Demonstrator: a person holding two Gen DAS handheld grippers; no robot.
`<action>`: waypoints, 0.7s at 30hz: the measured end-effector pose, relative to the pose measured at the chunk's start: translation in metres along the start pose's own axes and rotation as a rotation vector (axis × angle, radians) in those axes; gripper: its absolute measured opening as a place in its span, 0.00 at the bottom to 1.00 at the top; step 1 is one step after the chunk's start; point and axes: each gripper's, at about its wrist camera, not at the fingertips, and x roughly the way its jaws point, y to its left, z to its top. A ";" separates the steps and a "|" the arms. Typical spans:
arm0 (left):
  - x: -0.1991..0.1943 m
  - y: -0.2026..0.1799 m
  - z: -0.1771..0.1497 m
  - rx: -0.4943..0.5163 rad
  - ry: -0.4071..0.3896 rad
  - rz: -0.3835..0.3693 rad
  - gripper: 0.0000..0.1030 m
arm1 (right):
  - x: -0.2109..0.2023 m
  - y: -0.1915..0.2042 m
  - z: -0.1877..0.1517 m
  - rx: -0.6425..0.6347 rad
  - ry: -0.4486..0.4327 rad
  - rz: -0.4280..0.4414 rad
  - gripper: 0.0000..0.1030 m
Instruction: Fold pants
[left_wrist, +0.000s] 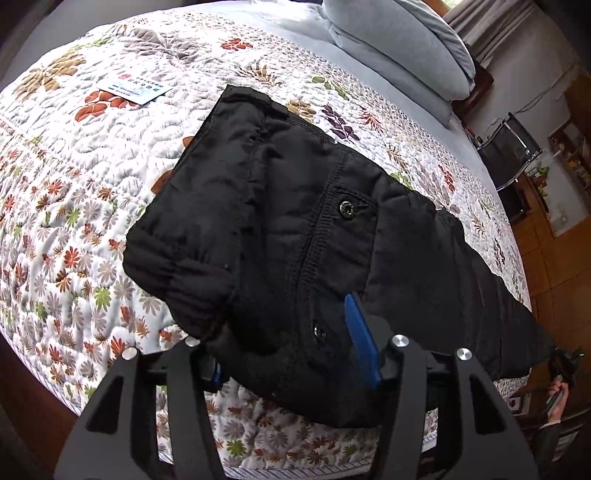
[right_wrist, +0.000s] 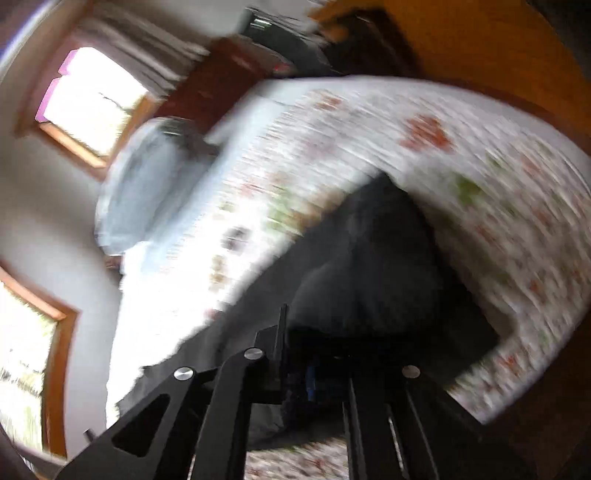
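Observation:
Black padded pants (left_wrist: 295, 229) lie on a floral quilt (left_wrist: 74, 206), the waist end toward me and the legs running off to the right. My left gripper (left_wrist: 291, 354) is shut on the waist fabric; one blue pad (left_wrist: 362, 343) shows, the other is under the cloth. The right wrist view is heavily motion-blurred. There the black pants (right_wrist: 369, 266) fill the space in front of my right gripper (right_wrist: 314, 373), and fabric lies between its fingers; the grip appears closed on the pants. The right gripper also shows small in the left wrist view (left_wrist: 563, 363) at the leg end.
A small white card (left_wrist: 138, 90) lies on the quilt at the far left. Grey pillows (left_wrist: 399, 48) are at the head of the bed. A chair with a metal frame (left_wrist: 513, 155) and wooden furniture stand to the right. The bed edge (left_wrist: 258, 469) is close below me.

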 end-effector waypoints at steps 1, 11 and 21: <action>0.000 0.000 0.000 -0.001 -0.001 0.000 0.53 | -0.002 0.002 0.002 0.003 -0.009 0.030 0.06; 0.003 0.003 0.006 -0.027 0.015 0.011 0.54 | 0.010 -0.085 -0.043 0.239 0.134 -0.183 0.09; 0.000 0.000 0.010 -0.030 -0.016 0.062 0.55 | 0.014 -0.075 -0.035 0.202 0.130 -0.232 0.26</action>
